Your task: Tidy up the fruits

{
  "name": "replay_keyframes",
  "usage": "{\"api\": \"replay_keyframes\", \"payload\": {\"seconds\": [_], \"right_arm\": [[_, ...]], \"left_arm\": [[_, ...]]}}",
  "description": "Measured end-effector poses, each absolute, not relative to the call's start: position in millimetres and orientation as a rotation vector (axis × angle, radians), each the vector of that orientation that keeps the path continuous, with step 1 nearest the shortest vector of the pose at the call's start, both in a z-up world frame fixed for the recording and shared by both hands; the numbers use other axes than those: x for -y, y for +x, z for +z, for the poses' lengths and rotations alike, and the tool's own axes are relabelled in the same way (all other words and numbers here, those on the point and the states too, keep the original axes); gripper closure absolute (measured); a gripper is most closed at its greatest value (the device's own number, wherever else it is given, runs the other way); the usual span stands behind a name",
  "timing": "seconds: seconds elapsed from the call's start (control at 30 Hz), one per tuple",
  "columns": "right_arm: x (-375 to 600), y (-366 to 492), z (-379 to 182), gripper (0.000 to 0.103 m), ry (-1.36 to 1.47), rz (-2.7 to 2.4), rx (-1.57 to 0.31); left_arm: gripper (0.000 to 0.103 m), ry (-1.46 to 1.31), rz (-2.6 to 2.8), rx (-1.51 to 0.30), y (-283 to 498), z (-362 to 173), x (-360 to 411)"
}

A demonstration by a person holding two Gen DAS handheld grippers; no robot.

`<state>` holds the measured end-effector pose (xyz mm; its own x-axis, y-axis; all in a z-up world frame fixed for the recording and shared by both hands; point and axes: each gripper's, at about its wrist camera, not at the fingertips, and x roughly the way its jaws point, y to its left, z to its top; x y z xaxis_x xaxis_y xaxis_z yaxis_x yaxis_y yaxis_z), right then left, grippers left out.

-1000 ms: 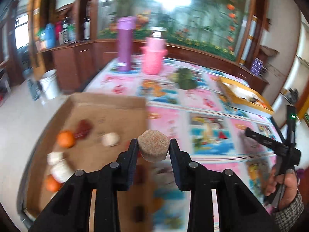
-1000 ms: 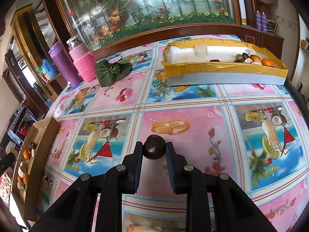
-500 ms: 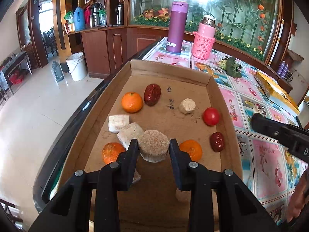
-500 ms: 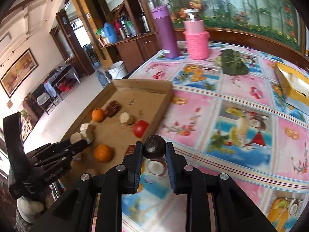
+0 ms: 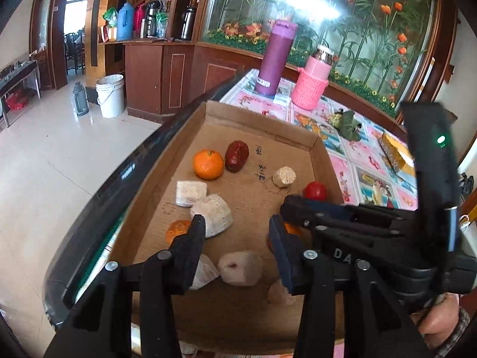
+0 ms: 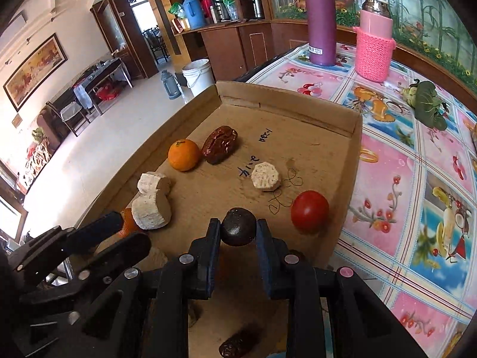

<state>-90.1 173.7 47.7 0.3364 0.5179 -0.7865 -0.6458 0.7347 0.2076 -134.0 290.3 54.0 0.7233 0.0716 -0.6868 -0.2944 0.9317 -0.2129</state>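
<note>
Mostly done: left gripper (image 5: 237, 246) jaws apart, empty, pale chunk (image 5: 240, 268) in box (image 5: 259, 116) just below. Right gripper (image 6: 238, 232) clamps dark fruit (image 6: 238, 230) above box floor, tomato (image 6: 310, 210) right; release pending.

Bright daylight, glare on the glass mural (image 5: 304, 3), fisheye-bent, dark-cornered edges.

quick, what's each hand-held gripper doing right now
Left hand-held gripper: open, holding nothing, above the cardboard tray.
Right hand-held gripper: closed on a dark round fruit.
</note>
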Motion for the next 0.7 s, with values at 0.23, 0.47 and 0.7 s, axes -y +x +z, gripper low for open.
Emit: {"api": "replay_keyframes", "payload": {"seconds": [0.23,0.47,0.7], "right_arm": [[-172,-98,56,0.061,-0.112,0.771,-0.945],[-137,-117,77,0.052,-0.105,0.685,-0.851],[-76,-136,84,0.040,-0.008,0.551,-0.821]], "left_arm": [[0.042,-0.314,0.242,-0.725,-144,63,-295],[0.038,-0.271,0.237,-0.702,-150,72,-279],[0.024,-0.144,0.266,-0.651,-152,84,-240]]}}
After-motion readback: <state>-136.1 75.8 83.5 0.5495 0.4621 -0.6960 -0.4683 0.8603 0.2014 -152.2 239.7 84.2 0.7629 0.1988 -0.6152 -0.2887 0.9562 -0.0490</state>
